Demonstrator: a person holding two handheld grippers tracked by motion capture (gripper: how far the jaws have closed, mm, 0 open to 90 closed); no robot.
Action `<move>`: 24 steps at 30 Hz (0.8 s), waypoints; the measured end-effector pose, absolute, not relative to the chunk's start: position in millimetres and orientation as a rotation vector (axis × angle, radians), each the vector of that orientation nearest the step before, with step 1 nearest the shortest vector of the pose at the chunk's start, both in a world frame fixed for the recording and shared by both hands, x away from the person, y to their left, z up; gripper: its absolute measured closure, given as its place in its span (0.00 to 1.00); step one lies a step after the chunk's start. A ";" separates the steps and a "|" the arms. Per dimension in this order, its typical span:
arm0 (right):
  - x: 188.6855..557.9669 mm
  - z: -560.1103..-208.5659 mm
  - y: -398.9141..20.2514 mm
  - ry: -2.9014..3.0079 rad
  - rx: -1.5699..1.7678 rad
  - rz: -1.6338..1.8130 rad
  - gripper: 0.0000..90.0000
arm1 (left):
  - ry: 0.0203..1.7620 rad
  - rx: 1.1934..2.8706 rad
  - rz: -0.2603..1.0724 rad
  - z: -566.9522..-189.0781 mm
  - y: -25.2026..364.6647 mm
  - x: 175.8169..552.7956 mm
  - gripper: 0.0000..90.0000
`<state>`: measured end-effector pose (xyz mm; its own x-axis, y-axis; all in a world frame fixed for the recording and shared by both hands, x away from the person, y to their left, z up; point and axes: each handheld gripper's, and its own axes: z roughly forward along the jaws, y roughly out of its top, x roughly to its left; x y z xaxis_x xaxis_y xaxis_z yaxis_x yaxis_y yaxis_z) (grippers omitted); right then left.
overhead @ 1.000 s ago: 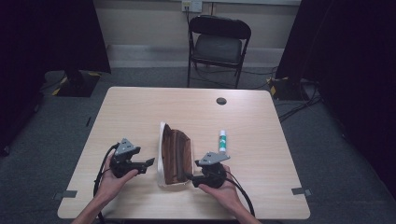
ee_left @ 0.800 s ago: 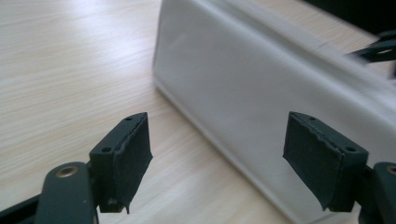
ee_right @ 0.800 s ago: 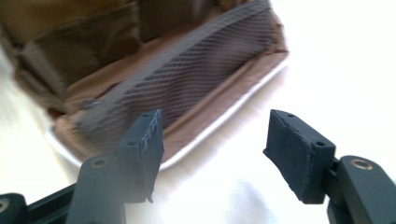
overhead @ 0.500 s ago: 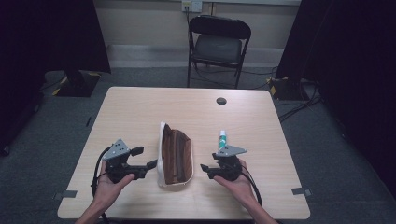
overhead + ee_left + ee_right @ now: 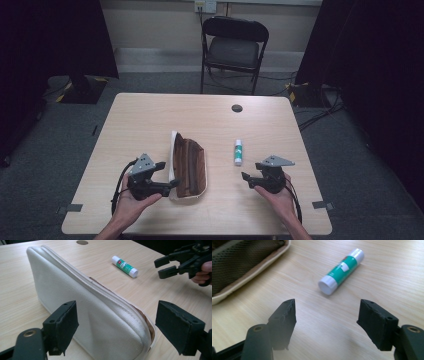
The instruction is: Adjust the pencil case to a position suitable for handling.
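A white zip pouch point(image 5: 189, 167) with a brown lining lies open in the middle of the table point(image 5: 150, 120). My left gripper point(image 5: 170, 185) is at its near left end. In the left gripper view the pouch's end point(image 5: 82, 302) stands between the wide-apart jaws of that gripper point(image 5: 116, 322); the pads do not press on it and have just been opening. A green and white glue stick point(image 5: 239, 151) lies to the right of the pouch. My right gripper point(image 5: 246, 179) is just short of it, its jaws just opened wider, with bare table between them point(image 5: 328, 315) and the stick point(image 5: 342, 270) ahead.
A round black cable hole point(image 5: 237, 108) sits near the table's far edge. A black folding chair point(image 5: 234, 47) stands behind the table. The right gripper point(image 5: 163, 266) shows beyond the glue stick point(image 5: 124, 266) in the left gripper view.
My right gripper has moved to the right, away from the pouch's near end, to a spot below the glue stick. The left gripper has shifted a little beside the pouch.
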<state>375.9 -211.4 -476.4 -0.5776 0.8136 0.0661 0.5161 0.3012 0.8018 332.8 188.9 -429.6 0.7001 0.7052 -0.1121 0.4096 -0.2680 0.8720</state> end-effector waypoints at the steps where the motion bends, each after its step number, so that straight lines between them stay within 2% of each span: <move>1: 376.9 -477.4 -212.8 2.217 1.205 1.160 0.33 | 0.864 1.907 0.394 -430.1 187.9 333.1 0.20; 3: 377.9 -478.1 -214.2 2.213 1.213 1.158 0.33 | 0.870 1.919 0.404 -429.9 188.0 333.8 0.21; 4: 379.6 -479.3 -216.8 2.203 1.230 1.146 0.33 | 0.862 1.913 0.391 -430.3 188.8 335.2 0.26; 6: 380.0 -479.7 -217.8 2.203 1.232 1.140 0.33 | 0.861 1.919 0.384 -430.9 188.8 336.1 0.27; 8: 382.1 -482.1 -221.7 2.195 1.245 1.126 0.34 | 0.861 1.947 0.398 -432.5 187.9 335.9 0.34; 13: 384.5 -484.3 -224.2 2.187 1.264 1.106 0.34 | 0.857 1.970 0.367 -436.0 191.4 339.0 0.40; 15: 385.4 -484.9 -224.2 2.179 1.273 1.109 0.35 | 0.845 1.957 0.344 -436.0 194.4 340.1 0.50; 17: 385.7 -485.0 -224.1 2.179 1.269 1.108 0.35 | 0.849 1.957 0.341 -436.1 195.1 340.1 0.56; 18: 385.9 -485.2 -223.8 2.182 1.268 1.108 0.35 | 0.840 1.955 0.345 -436.5 196.3 340.9 0.56; 20: 386.1 -485.4 -223.4 2.186 1.262 1.108 0.35 | 0.835 1.965 0.362 -435.8 198.8 342.7 0.65; 21: 386.0 -485.3 -223.2 2.185 1.265 1.107 0.35 | 0.819 1.969 0.370 -435.4 200.9 344.5 0.65; 23: 386.0 -484.8 -223.4 2.183 1.266 1.113 0.35 | 0.821 1.964 0.376 -434.1 203.8 346.1 0.76; 24: 386.0 -484.8 -223.4 2.183 1.266 1.113 0.35 | 0.805 1.973 0.381 -433.4 205.8 347.4 0.76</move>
<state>386.0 -223.4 -484.8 -0.5213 0.8512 0.0608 0.5494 0.2803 0.7872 347.4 205.8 -433.4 0.7357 0.6749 -0.0579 0.3827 -0.3436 0.8576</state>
